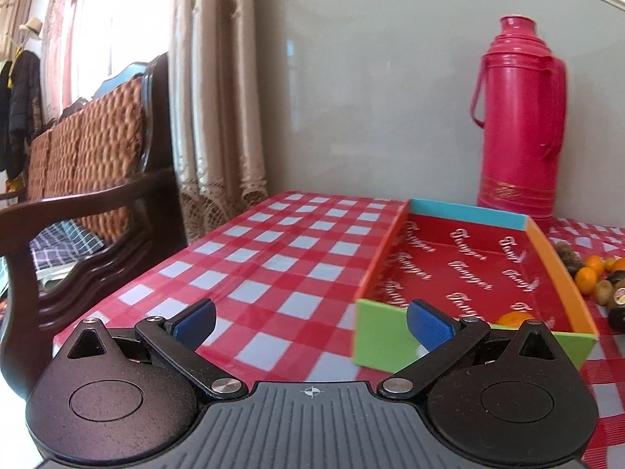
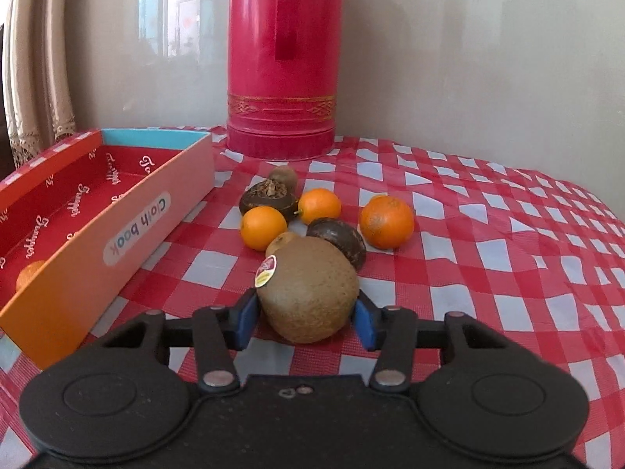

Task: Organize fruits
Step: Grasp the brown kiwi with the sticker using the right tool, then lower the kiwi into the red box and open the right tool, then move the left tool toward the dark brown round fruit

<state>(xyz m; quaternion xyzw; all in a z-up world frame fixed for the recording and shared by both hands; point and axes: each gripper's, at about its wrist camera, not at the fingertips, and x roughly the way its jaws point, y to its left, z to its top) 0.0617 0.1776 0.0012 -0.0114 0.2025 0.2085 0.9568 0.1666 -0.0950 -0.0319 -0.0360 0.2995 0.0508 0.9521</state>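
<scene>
My right gripper (image 2: 306, 318) is shut on a brown kiwi (image 2: 308, 289) with a sticker, both blue pads against its sides. Beyond it on the checked cloth lie three oranges (image 2: 386, 222), two dark round fruits (image 2: 339, 240) and smaller kiwis (image 2: 283, 176). The colourful shallow box (image 2: 117, 230) with a red inside stands to the left and holds one orange (image 2: 27, 275). My left gripper (image 1: 310, 324) is open and empty, near the box's green front wall (image 1: 377, 338). The orange in the box (image 1: 513, 318) shows just past its right finger. The fruit pile (image 1: 595, 277) lies right of the box.
A tall pink thermos (image 2: 281, 58) stands against the wall behind the fruit, also in the left wrist view (image 1: 519, 117). A wooden chair (image 1: 90, 195) and curtains stand past the table's left edge. Red-and-white checked cloth (image 1: 273, 250) covers the table.
</scene>
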